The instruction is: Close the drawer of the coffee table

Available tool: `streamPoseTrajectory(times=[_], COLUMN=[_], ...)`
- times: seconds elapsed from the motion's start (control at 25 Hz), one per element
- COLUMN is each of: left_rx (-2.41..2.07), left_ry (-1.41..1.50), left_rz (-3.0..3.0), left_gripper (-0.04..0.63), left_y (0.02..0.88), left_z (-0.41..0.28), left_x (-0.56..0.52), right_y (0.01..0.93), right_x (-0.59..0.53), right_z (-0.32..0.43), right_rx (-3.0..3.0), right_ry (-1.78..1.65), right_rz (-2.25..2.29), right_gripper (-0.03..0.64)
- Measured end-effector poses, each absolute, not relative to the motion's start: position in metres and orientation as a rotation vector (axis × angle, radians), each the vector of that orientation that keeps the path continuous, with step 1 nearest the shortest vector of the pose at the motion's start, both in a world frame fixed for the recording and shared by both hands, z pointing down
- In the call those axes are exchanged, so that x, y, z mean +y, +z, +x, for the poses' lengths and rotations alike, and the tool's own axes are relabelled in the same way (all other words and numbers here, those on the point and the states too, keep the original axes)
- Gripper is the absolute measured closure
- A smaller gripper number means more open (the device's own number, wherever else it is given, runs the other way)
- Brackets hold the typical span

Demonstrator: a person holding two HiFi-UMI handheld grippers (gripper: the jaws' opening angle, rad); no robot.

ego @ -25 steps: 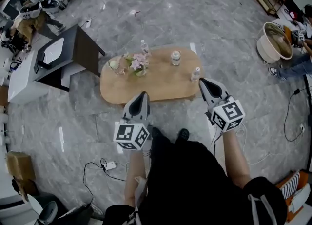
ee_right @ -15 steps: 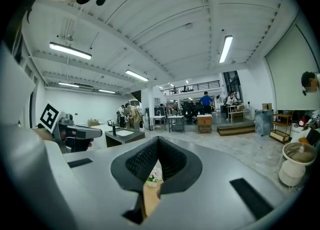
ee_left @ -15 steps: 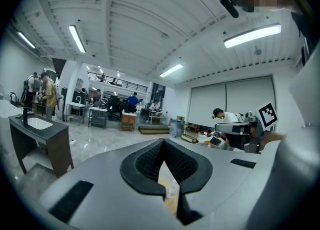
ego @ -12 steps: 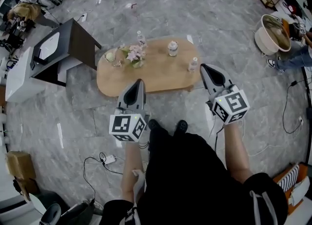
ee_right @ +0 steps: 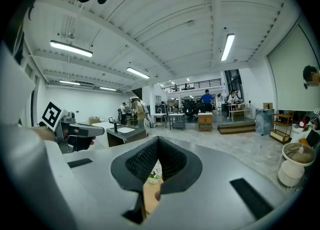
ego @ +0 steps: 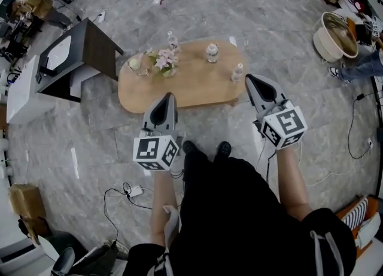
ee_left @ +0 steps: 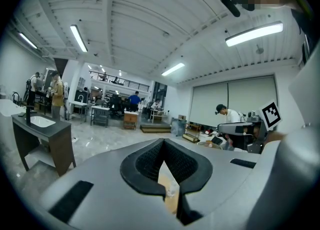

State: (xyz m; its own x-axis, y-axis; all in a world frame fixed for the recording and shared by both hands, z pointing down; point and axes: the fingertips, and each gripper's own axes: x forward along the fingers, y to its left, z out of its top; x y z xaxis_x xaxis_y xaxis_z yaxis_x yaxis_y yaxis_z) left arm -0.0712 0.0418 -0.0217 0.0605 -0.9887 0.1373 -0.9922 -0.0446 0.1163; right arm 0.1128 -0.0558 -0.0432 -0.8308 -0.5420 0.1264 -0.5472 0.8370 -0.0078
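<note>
Floor (ego: 251, 11) is grey marble and fills most of the head view. We see the person's dark-clothed torso (ego: 239, 209) in the lower middle, shoes (ego: 190, 146) just below the table in frame.

Coffee table (ego: 200, 92) sits upper centre of the head view: oval, light wood top. From this steep angle we can't make out the drawer, so we can't tell whether it's open or shut.

Dark stand (ego: 99, 47) with a white inset top is at upper left, near the table's left end but apart from it. Round cream tub (ego: 335, 38) is at the upper right edge.

Left gripper (ego: 169, 97) is at frame centre-left, with its tip overlapping the table's near edge in the picture and its marker cube (ego: 155, 152) below. Its own view shows the left gripper (ee_left: 163, 146) with jaws pressed together and nothing pinched; only a sliver of tabletop shows through the notch.

Right gripper (ego: 248, 78) is at centre-right, its tip beside the table's right end. In its own view the right gripper (ee_right: 157, 142) also has jaws pressed together and is empty.

On the tabletop we see pink flowers (ego: 165, 62) left of centre, a clear jar (ego: 212, 52) at the far edge, a small bottle (ego: 238, 73) near the right end, and another bottle (ego: 173, 41) behind the flowers.
</note>
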Motion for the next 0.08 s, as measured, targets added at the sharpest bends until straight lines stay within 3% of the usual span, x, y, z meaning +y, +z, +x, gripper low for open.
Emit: streamPoseTrajectory(times=[0.08], left_rx=[-2.041], left_ry=[0.031], left_rz=[2.145], left_gripper=[0.583], left_y=[-0.0221], left_z=[-0.0731], left_x=[0.0418], right_y=[-0.0445], right_x=[-0.0564], right_z=[0.1128], right_rx=[-2.899], right_ry=[0.067], right_rz=[0.865], right_gripper=[0.604])
